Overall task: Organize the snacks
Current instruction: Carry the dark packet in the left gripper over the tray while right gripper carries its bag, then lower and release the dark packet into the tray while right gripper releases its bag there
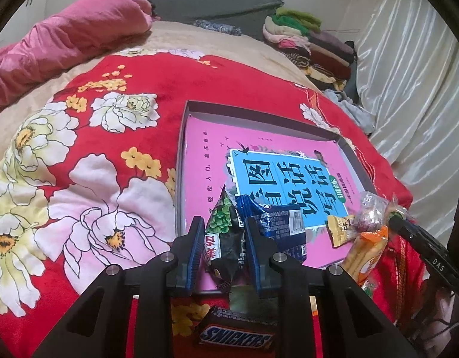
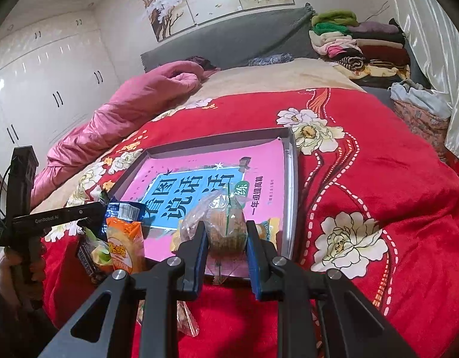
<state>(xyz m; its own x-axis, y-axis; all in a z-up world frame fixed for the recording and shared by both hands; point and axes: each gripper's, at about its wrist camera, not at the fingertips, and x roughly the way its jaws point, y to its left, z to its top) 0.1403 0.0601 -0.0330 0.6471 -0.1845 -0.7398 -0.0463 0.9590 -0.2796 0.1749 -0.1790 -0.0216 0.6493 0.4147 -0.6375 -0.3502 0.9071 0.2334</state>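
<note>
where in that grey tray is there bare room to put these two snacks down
The far half of the shallow grey tray is free: bare pink book cover bordered by the far rim and both side rims. The near end is crowded: blue foil packet, yellow wrapped sweet, orange biscuit pack, plus both hand-held grippers with their snacks.

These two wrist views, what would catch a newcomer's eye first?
The red floral blanket covers the bed. On it lies a shallow box holding a pink book. Up close, the left gripper clamps a dark snack packet and the right gripper a clear-wrapped pastry.
</note>
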